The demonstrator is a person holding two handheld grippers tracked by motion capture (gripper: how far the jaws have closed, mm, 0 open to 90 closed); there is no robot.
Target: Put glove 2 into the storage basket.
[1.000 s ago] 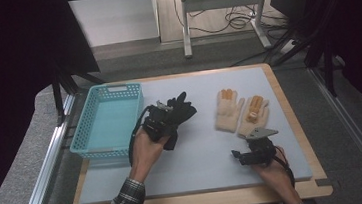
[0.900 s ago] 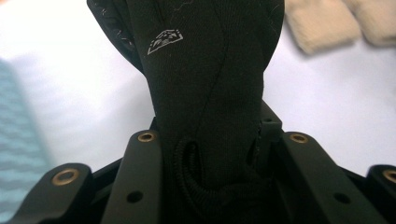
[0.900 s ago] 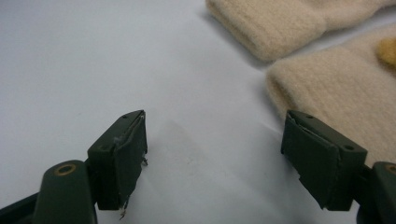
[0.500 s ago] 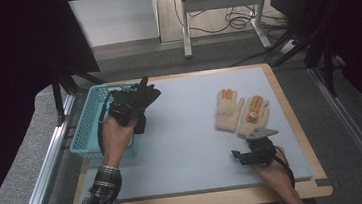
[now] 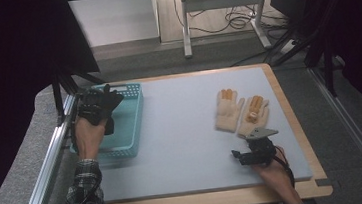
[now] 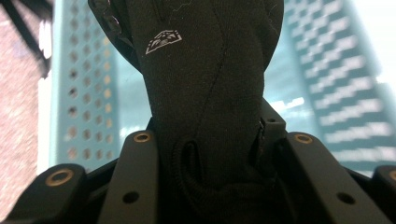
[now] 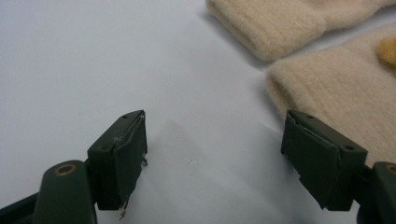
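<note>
My left gripper (image 5: 95,109) hangs over the left side of the teal basket (image 5: 128,136), shut on a pair of black gloves (image 5: 103,99). In the left gripper view a black glove (image 6: 205,70) with a small white logo is still pinched between the jaws, which have just been opening slightly, and the basket's perforated wall (image 6: 79,93) lies beneath. My right gripper (image 5: 237,156) rests open on the table near the front right, with nothing between its fingers (image 7: 119,154). Two cream knit gloves (image 5: 227,108) (image 5: 254,114) lie flat just beyond it, and their cuffs (image 7: 266,23) (image 7: 336,98) reach toward the right jaw.
The pale blue table top (image 5: 182,132) has a wooden rim. A metal rail (image 5: 49,165) runs along its left side, close to the basket. Dark curtains and a desk frame (image 5: 220,8) stand beyond the far edge.
My left hand has carried the black gloves leftward from the table's middle to above the basket. The right gripper and the cream gloves have stayed put.
</note>
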